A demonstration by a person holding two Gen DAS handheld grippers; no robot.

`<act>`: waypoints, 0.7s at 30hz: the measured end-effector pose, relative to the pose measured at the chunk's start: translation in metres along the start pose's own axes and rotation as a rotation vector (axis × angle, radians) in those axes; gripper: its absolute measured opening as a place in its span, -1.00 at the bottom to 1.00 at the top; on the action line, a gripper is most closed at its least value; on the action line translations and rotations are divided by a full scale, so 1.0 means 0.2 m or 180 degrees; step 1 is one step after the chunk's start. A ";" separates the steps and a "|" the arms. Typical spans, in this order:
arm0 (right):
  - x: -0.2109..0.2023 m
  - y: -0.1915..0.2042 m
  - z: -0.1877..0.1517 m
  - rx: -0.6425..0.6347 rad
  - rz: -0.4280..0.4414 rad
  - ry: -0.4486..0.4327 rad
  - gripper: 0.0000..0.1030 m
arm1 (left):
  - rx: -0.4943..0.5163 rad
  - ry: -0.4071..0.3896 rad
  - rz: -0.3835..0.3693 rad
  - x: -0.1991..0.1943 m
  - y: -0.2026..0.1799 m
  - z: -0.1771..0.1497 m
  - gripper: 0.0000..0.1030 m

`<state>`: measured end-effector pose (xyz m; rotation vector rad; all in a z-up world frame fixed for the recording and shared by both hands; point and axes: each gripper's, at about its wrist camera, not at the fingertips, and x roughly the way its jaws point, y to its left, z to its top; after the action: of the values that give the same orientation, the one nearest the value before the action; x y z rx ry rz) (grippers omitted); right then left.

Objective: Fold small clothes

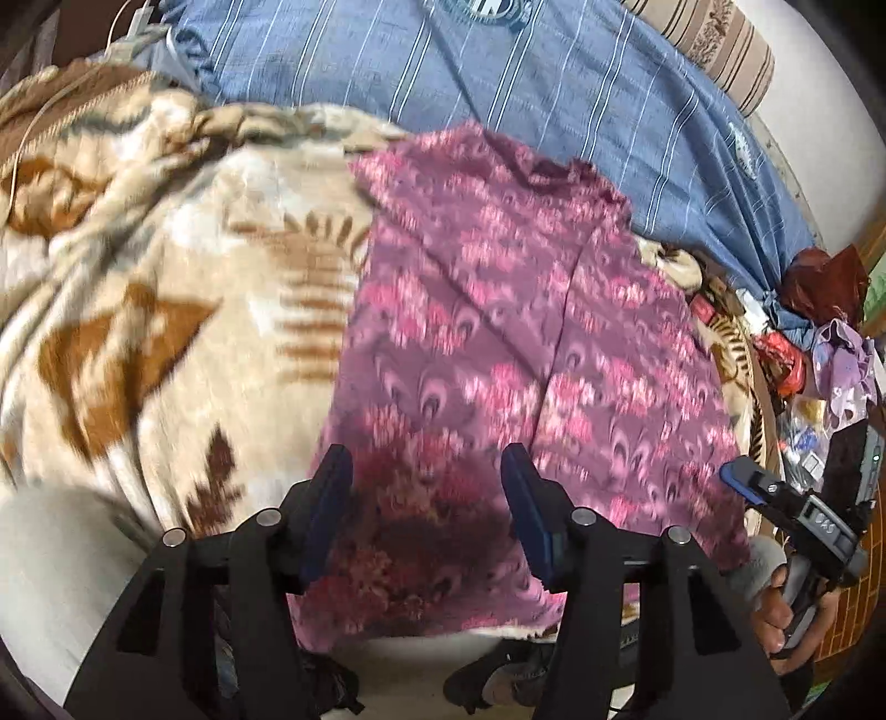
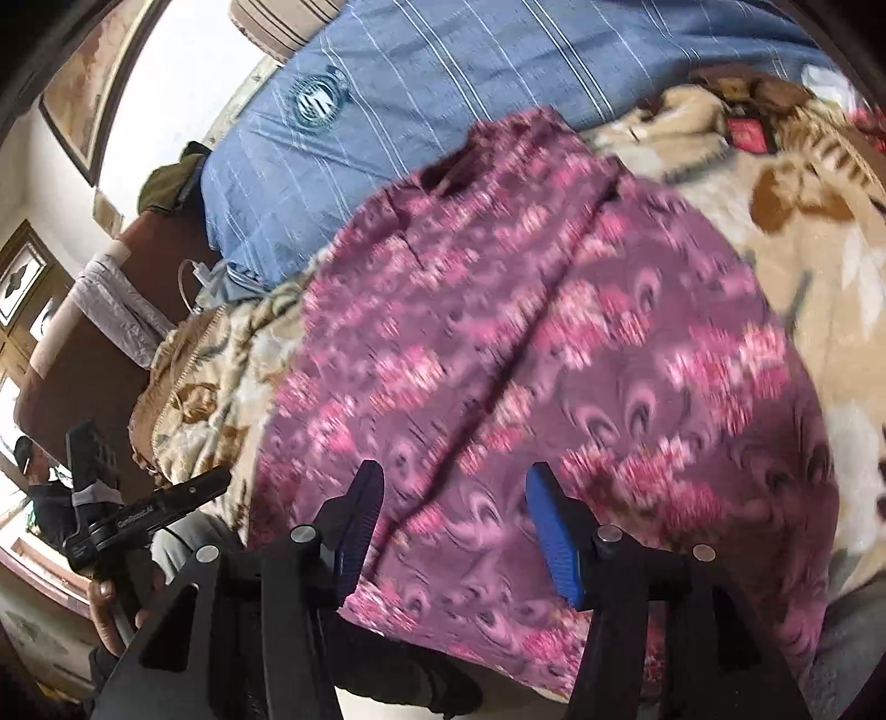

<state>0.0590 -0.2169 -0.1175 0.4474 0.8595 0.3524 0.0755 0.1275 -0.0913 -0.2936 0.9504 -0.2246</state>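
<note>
A purple garment with pink flower print [image 1: 498, 332] lies spread flat on a beige and brown blanket [image 1: 166, 310]. My left gripper [image 1: 423, 471] is open above the garment's near edge, holding nothing. My right gripper [image 2: 454, 487] is open above the same garment [image 2: 526, 360], also empty. The right gripper shows in the left wrist view [image 1: 775, 493] at the garment's right side. The left gripper shows in the right wrist view [image 2: 166, 498] at the garment's left side. Both views are blurred.
A blue striped sheet [image 1: 498, 94] covers the bed beyond the blanket. A heap of small clothes and clutter [image 1: 819, 354] lies at the right. A striped pillow [image 1: 714, 44] sits at the far corner. A brown headboard [image 2: 83, 354] stands at the left.
</note>
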 end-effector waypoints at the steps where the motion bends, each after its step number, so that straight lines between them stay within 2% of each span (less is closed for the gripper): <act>1: -0.01 0.02 0.04 -0.0036 0.0031 -0.0016 0.10 | 0.0032 -0.0043 0.0020 -0.01 -0.02 0.03 0.06; 6: -0.04 0.03 0.31 -0.0152 0.0129 -0.0046 0.10 | 0.0155 -0.0263 -0.0034 -0.06 -0.07 0.31 0.10; 10: -0.02 0.01 0.56 -0.0250 -0.0023 -0.0087 0.11 | 0.0253 -0.0280 -0.0086 0.00 -0.12 0.52 0.20; 16: 0.16 -0.05 0.88 -0.0356 -0.0282 -0.0003 0.10 | 0.0432 -0.0172 -0.0003 0.27 -0.23 0.81 0.22; 21: 0.41 -0.18 1.14 -0.0377 -0.0534 0.0106 0.10 | 0.0551 0.0037 0.0010 0.61 -0.29 1.10 0.22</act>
<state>0.2926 -0.2636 -0.0579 0.2583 0.8970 0.2550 0.3224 0.0667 -0.0442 -0.1317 0.9365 -0.3040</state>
